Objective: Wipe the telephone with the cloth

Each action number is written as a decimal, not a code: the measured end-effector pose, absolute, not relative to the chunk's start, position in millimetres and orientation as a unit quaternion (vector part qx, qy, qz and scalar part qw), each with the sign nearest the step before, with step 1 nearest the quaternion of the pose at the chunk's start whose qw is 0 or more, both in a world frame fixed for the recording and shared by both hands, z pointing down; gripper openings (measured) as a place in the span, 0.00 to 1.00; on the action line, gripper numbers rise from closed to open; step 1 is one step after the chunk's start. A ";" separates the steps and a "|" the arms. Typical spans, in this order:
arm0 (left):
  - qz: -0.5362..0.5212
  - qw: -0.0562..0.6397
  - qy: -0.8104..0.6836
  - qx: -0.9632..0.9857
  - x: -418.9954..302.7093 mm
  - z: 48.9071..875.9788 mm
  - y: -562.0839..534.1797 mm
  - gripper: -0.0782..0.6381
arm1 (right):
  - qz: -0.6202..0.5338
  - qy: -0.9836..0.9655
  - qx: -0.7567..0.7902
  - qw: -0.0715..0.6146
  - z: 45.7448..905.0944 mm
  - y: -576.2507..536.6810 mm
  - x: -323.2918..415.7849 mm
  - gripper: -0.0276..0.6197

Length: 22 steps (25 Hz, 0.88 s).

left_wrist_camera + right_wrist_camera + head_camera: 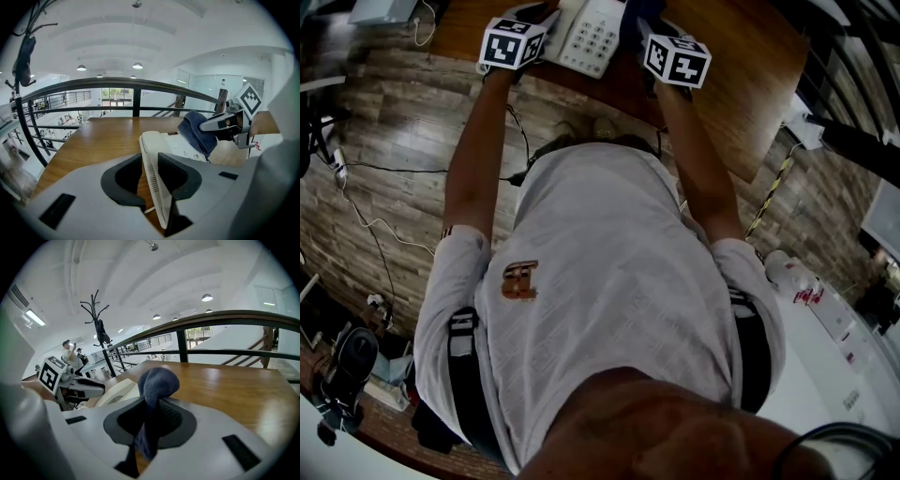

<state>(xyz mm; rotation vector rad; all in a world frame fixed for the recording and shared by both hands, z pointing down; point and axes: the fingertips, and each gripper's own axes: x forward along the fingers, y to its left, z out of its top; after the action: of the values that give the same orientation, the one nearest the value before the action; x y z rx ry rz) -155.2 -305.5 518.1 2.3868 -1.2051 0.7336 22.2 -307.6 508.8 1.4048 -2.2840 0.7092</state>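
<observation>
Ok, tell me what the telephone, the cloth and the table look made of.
Telephone: likely moulded plastic, off-white, smooth, with vent slots along its side. Cloth: soft knitted or woven fabric, dark blue, matte, bunched. Table: wood or wood veneer, visible grain, glossy reflections.

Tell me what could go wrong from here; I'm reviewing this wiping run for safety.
1. The left gripper clamps only the telephone by its thin side edge, so wiping pressure might twist it loose or tip it on the table.
2. The right gripper pinches the cloth into a small bunch, so its hard jaws may scrape the telephone.
</observation>
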 end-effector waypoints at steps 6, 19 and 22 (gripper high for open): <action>0.253 0.192 -0.427 0.846 -167.4 521.7 -312.8 0.25 | 0.254 -0.833 0.467 0.153 491.7 -299.0 -20.8 0.15; 0.246 0.199 -0.420 0.851 -168.3 519.1 -307.8 0.26 | 0.312 -0.860 0.389 0.109 481.9 -284.8 -121.0 0.15; 0.244 0.201 -0.417 0.852 -167.9 520.2 -307.9 0.26 | 0.318 -0.852 0.398 0.121 495.6 -286.8 -124.9 0.15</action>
<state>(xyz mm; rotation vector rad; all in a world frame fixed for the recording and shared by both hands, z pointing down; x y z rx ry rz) -167.9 -307.9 520.2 2.3819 -1.1639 0.6810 -124.9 -286.8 495.6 1.1626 -2.4879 0.9286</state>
